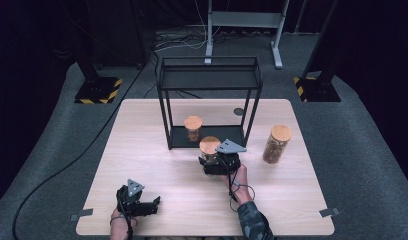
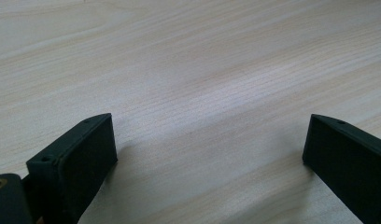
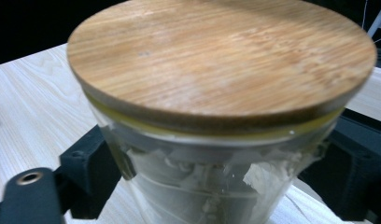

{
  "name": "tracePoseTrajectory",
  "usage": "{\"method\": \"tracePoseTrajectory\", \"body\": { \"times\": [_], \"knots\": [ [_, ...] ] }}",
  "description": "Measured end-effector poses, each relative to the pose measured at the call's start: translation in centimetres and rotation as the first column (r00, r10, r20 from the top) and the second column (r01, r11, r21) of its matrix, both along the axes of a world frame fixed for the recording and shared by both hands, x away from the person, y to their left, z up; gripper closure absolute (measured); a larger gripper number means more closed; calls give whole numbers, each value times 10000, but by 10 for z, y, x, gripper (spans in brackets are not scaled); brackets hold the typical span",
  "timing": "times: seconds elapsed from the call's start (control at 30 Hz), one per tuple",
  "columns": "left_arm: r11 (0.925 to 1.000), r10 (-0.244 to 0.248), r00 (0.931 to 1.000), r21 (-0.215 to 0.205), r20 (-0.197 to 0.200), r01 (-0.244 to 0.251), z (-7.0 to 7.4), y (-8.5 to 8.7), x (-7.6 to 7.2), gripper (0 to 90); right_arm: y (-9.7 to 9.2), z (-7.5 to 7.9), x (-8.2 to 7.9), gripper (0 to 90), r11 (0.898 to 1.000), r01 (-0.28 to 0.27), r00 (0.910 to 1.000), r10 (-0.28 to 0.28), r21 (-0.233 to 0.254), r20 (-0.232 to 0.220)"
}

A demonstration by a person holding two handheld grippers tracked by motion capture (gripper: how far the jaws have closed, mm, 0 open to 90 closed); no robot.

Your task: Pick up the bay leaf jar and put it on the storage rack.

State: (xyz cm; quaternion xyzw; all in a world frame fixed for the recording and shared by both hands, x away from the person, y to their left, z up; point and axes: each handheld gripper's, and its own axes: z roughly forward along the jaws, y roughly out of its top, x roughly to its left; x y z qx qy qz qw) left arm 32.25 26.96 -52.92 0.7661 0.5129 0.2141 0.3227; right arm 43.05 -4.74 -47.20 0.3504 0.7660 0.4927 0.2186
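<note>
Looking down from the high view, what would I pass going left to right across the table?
Left hand-held gripper → jar inside the black rack → jar between the jaws of the right hand-held gripper → tall jar standing alone.

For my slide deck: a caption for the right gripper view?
Right gripper closed around a glass jar with a wooden lid.

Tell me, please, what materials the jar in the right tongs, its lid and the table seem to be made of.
The jar looks like clear glass: pale contents show through its glossy wall. Its lid seems to be bamboo or light wood, matt, with fine parallel grain. The table looks like pale wood or a wood-pattern laminate, smooth, with long grain lines; the pictures leave that open.
</note>
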Motion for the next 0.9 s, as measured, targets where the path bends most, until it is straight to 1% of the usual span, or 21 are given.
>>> {"method": "tracePoseTrajectory", "body": {
  "times": [0.07, 0.2, 0.47, 0.67, 0.9],
  "knots": [
    [10000, -8, 10000, 3, 0, 8, 0, 0, 0, 21, 0, 0, 0, 193, 10000, -49, 10000, 49, 82, 22],
    [10000, -14, 10000, 0, 1, 14, 0, 0, 0, 22, 2, 0, -1, 241, 10000, -58, 9998, 57, 56, 168],
    [10000, -17, 10000, 2, 1, 17, 0, 0, 0, 22, 1, -1, -2, 248, 9999, -99, 9995, 97, 93, 286],
    [10000, -17, 10000, -3, 4, 17, 0, 0, 0, 22, 1, -2, -3, 249, 9999, -33, 9993, 27, 140, 384],
    [10000, -17, 10000, -5, 4, 17, 0, 0, 0, 23, 1, -3, -4, 250, 9999, -14, 9991, 7, 161, 414]
  ]
}}
